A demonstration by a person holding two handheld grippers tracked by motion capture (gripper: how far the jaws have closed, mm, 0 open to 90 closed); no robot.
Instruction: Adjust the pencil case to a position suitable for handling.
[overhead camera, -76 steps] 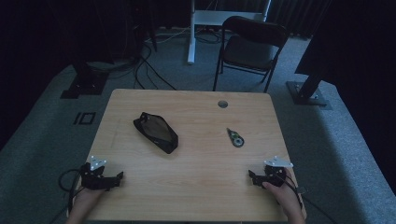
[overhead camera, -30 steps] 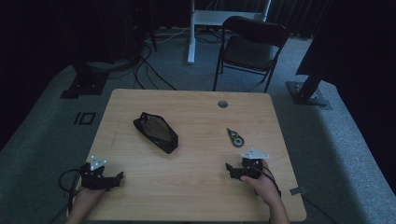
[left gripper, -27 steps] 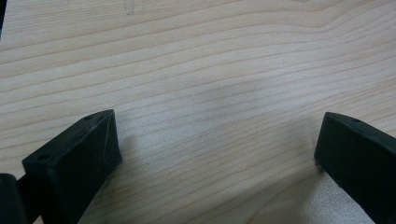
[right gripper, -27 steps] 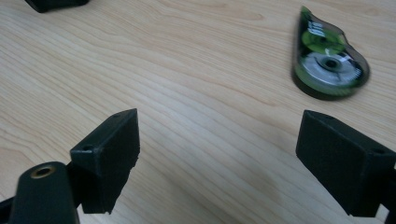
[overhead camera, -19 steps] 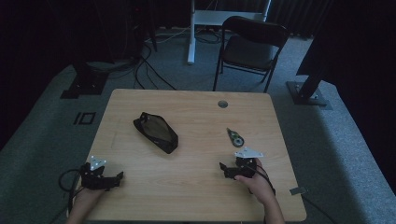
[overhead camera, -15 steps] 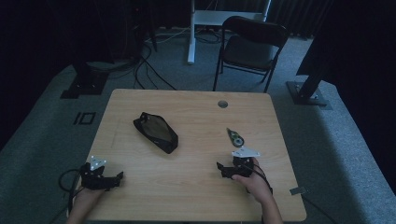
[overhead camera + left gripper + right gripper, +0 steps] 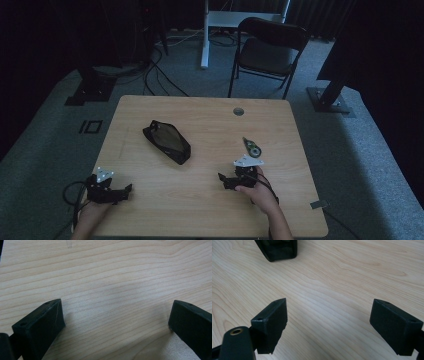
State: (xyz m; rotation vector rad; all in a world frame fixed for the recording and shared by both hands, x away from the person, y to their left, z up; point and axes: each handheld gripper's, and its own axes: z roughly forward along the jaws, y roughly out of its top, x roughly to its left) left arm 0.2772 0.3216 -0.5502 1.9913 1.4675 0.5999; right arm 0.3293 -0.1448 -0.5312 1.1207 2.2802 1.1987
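Tabletop [image 7: 200, 210]: one, light wood grain, rectangular, with one round grommet hole [image 7: 238, 111] near its far edge.

Claws: two, each held in one hand of a person at the near side.
- Left claw [image 7: 125, 190]: one, resting near the near-left corner of the tabletop, jaws pointing toward the middle. In the left gripper view the two black jaws stand wide apart with bare wood between them; released, grasping nothing.
- Right claw [image 7: 223, 180]: one, on the right half of the tabletop, jaws pointing left toward the pouch. In the right gripper view the two black jaws stand wide apart over bare wood; released, grasping nothing. One grey three-cornered plate sits on top of it.

Items on the tabletop: two.
- Black pouch [image 7: 167, 141]: one, flat, elongated, lying diagonally left of centre, with a paler panel on its upper face. It lies well apart from both claws. In the right gripper view its near end [image 7: 277, 249] shows at the top edge, ahead of the jaws and apart from them.
- Small teardrop-shaped object [image 7: 252, 147]: one, dark with a green round end, lying right of centre, just beyond the right claw and not touching it. What it is cannot be told.

Surroundings: one black folding chair [image 7: 270, 50] beyond the far edge; grey carpeted floor [image 7: 360, 150]; cables [image 7: 155, 70] on the floor at far left.
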